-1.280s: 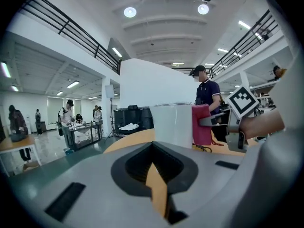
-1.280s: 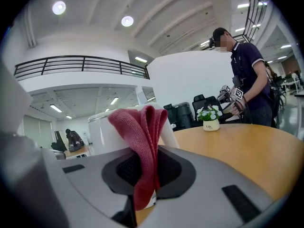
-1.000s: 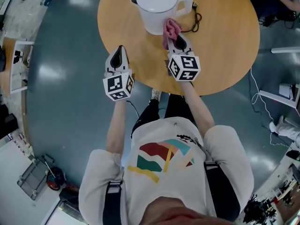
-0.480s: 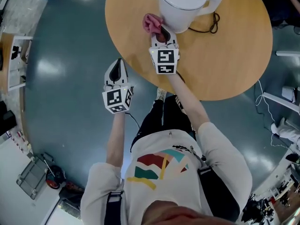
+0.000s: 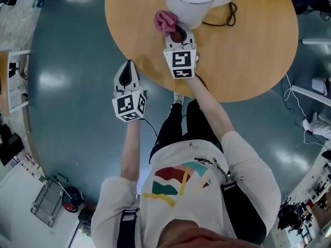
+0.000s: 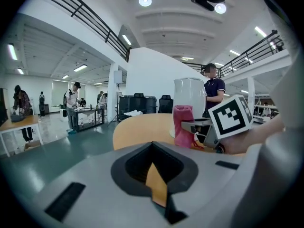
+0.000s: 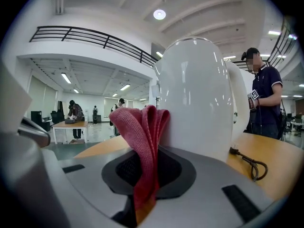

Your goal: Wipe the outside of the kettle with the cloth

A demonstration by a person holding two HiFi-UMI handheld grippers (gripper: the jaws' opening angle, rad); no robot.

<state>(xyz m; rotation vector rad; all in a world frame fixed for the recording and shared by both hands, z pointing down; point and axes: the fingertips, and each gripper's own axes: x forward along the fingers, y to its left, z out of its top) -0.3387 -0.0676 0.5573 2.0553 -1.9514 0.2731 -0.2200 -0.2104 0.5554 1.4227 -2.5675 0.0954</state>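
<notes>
partly kettle (image 5: 192, 4) cut off; cloth (image 5: 165, 20) hides r gripper (image 5: 177, 34) tips

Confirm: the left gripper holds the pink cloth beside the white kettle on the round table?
Wrong gripper. The right gripper holds the cloth beside the kettle, as the right gripper view shows; the left gripper has its jaws shut, empty.

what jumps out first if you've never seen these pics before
A white kettle stands on the round wooden table. The right gripper holds a pink cloth pinched in its jaws by the kettle's side. The left gripper, shut and empty, hangs off the table's edge.
</notes>
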